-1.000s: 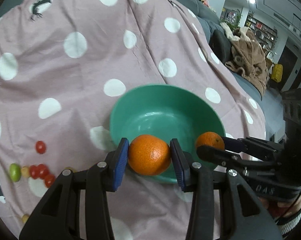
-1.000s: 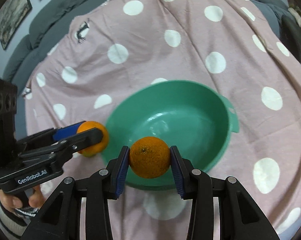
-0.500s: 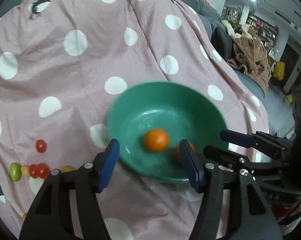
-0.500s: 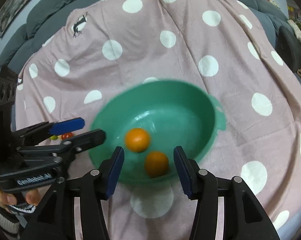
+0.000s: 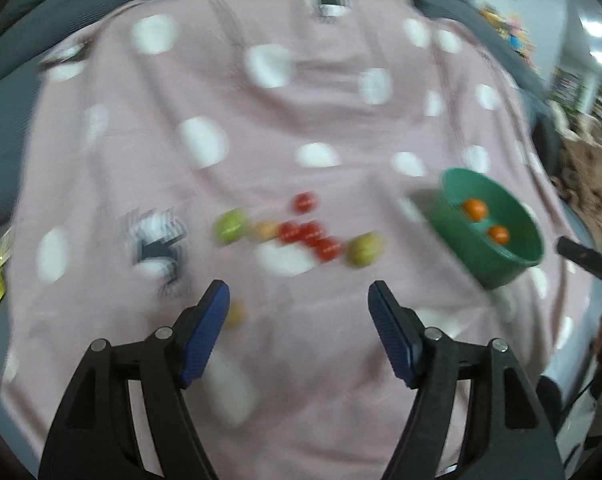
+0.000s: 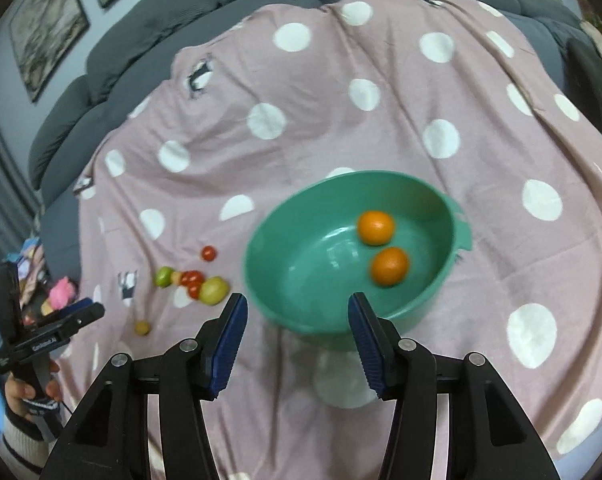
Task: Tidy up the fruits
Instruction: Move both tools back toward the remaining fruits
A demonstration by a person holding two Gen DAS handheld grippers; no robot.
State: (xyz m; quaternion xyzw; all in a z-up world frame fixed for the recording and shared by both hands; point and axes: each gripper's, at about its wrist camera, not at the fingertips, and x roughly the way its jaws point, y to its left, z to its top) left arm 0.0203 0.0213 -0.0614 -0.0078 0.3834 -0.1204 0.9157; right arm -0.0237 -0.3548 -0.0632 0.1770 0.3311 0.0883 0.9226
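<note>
Both claws gape empty: left claw, jaws just widened, near the small fruits; right claw before the green bowl holding two oranges.

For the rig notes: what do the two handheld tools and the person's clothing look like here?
Both tools are black angular frames with silver rivets and ribbed blue pads. The left tool has a tall black block at its back and white lettering on its side, too small to read. A pale knitted, dark-striped cuff shows below it.
</note>
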